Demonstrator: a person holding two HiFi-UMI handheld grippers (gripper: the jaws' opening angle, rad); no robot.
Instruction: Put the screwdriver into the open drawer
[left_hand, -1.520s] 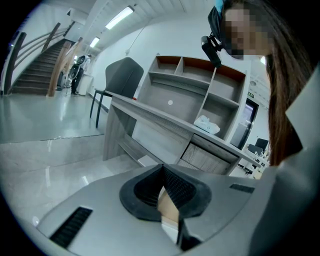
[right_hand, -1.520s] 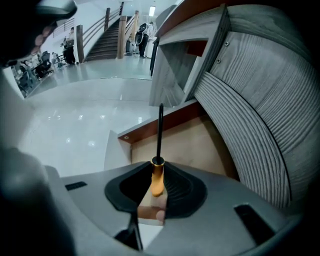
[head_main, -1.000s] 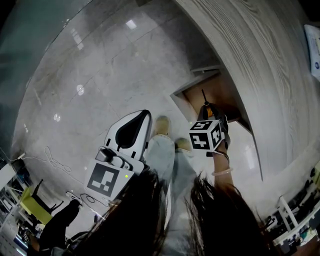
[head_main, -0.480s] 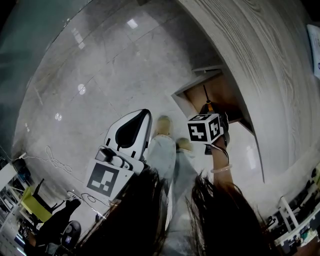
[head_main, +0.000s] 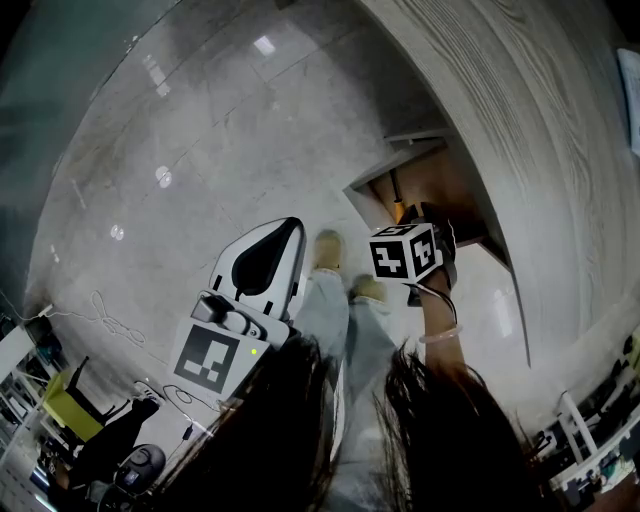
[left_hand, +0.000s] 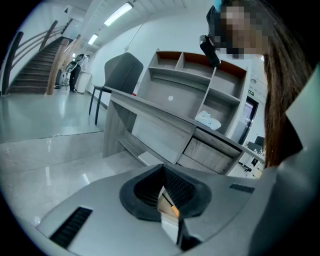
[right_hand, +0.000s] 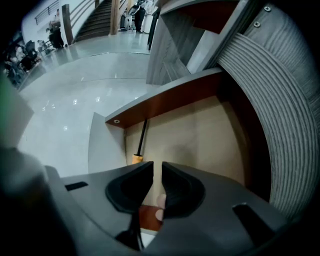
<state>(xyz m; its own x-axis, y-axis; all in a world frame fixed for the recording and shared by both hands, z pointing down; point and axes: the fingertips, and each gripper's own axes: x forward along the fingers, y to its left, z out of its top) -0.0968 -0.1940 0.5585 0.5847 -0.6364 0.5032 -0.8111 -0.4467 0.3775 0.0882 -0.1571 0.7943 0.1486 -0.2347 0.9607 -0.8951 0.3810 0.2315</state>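
The screwdriver (right_hand: 141, 137) lies flat on the floor of the open drawer (right_hand: 167, 99), along its left wall, orange handle nearest me and dark shaft pointing away. From the head view the screwdriver (head_main: 397, 199) shows inside the drawer (head_main: 366, 196), just left of my right gripper (head_main: 418, 222). That right gripper (right_hand: 157, 172) hovers over the drawer's near end, jaws a narrow gap apart and nothing between them. My left gripper (head_main: 288, 232) hangs low at the left over the floor; in its own view the left gripper (left_hand: 167, 200) is shut and holds nothing.
The drawer juts from a grey wood-grain cabinet (head_main: 520, 120) on the right. The person's shoes (head_main: 325, 250) stand on the glossy floor beside the drawer. The left gripper view faces a desk with shelves (left_hand: 190, 95), a chair (left_hand: 117, 75) and stairs (left_hand: 35, 65).
The screwdriver, which stood up out of the right gripper over the drawer, has left the jaws and now lies in the drawer to the gripper's left. The left gripper has stayed put.
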